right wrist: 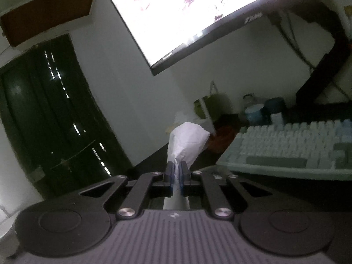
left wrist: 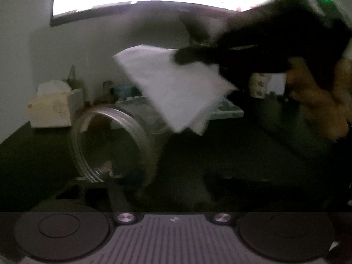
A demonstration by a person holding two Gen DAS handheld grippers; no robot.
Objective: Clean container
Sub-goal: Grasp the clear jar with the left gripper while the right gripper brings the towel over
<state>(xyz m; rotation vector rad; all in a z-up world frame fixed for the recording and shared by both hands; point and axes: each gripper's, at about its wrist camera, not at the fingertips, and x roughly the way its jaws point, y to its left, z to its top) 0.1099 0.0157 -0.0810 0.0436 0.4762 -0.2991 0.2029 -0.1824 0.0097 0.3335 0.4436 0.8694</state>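
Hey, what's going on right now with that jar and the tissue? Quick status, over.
Right gripper shut on white tissue, held above the desk. Clear jar tipped on its side, mouth toward left camera; left gripper's hold unclear. Tissue not yet inside.

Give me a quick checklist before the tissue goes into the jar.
1. Tissue clamped in right gripper: ok.
2. Jar lid off, mouth open: ok.
3. Left gripper steady on the jar: cannot tell, its fingers are out of view.
4. Tissue lined up with the mouth: not ok, it hangs above and to the right.
5. Keyboard away from the path: ok.
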